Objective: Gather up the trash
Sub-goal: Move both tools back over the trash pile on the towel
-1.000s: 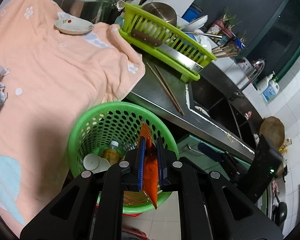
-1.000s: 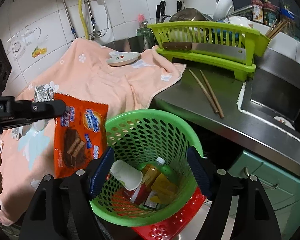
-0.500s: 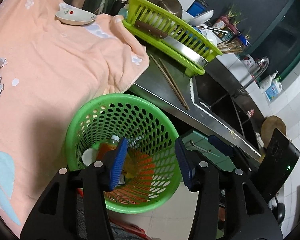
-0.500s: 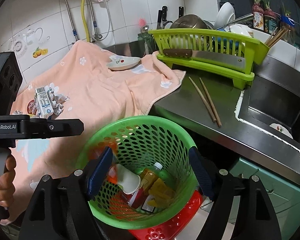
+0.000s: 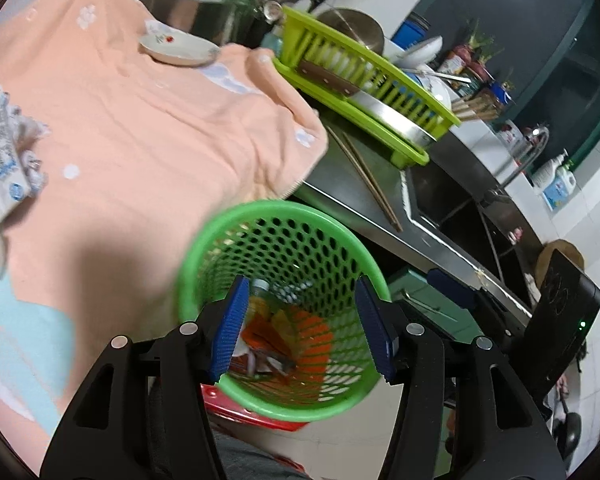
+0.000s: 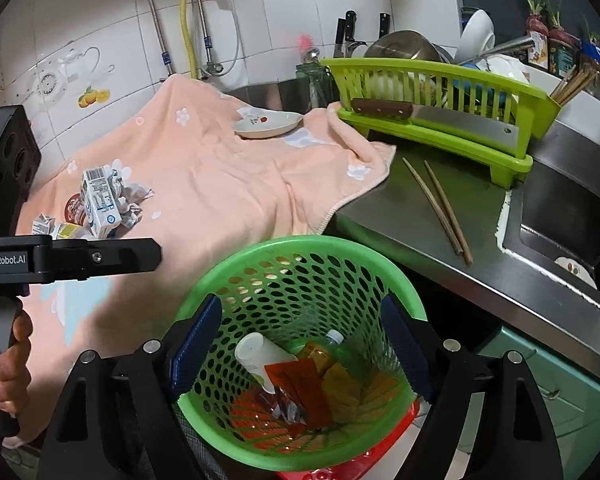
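Note:
A green perforated basket (image 5: pixel 220 236) (image 6: pixel 236 264) stands below the counter's edge. Inside lie an orange snack wrapper (image 6: pixel 300 384) (image 5: pixel 266 336), a white cup (image 6: pixel 260 352), a small bottle (image 6: pixel 324 348) and yellow wrappers. My left gripper (image 5: pixel 300 328) is open and empty above the basket. My right gripper (image 6: pixel 300 344) is open and empty, its jaws standing either side of the basket. A milk carton (image 6: pixel 100 204) (image 5: pixel 0 168) and crumpled paper (image 6: pixel 134 200) lie on the peach towel (image 6: pixel 204 184) at the left.
A white dish (image 6: pixel 268 124) sits on the towel's far end. A lime dish rack (image 6: pixel 440 120) holds a cleaver and dishes. Two chopsticks (image 6: pixel 440 208) lie on the steel counter beside the sink (image 6: pixel 560 216). A red basket (image 6: pixel 352 464) sits under the green one.
My left gripper opened and dropped the orange wrapper into the basket, then drew back left and up. The right gripper has hardly moved.

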The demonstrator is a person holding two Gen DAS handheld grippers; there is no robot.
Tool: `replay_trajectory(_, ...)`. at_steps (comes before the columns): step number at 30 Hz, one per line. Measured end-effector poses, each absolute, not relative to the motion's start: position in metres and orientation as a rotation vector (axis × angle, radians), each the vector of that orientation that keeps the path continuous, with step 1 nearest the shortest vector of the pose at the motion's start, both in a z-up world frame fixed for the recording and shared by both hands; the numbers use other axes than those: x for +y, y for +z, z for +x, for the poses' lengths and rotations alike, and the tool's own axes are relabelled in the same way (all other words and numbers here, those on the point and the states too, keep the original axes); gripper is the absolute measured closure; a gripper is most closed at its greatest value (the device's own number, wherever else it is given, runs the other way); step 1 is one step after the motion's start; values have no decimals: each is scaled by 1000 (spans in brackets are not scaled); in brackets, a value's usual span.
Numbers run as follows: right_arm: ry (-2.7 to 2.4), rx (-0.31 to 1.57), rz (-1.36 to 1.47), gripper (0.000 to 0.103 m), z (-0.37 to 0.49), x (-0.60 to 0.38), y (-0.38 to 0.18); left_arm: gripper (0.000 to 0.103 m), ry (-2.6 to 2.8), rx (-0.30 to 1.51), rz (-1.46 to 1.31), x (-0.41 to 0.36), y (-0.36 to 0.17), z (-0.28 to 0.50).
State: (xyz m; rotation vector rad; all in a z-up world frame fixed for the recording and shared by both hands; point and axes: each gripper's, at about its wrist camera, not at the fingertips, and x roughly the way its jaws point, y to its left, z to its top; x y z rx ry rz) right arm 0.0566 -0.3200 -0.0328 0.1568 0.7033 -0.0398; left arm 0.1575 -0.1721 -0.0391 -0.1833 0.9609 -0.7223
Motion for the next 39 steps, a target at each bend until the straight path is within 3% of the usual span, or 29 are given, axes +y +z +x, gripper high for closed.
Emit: replay_trajectory(39,395,688,-10,17,155,-136,4,38,-161,711,-278,72,2,133)
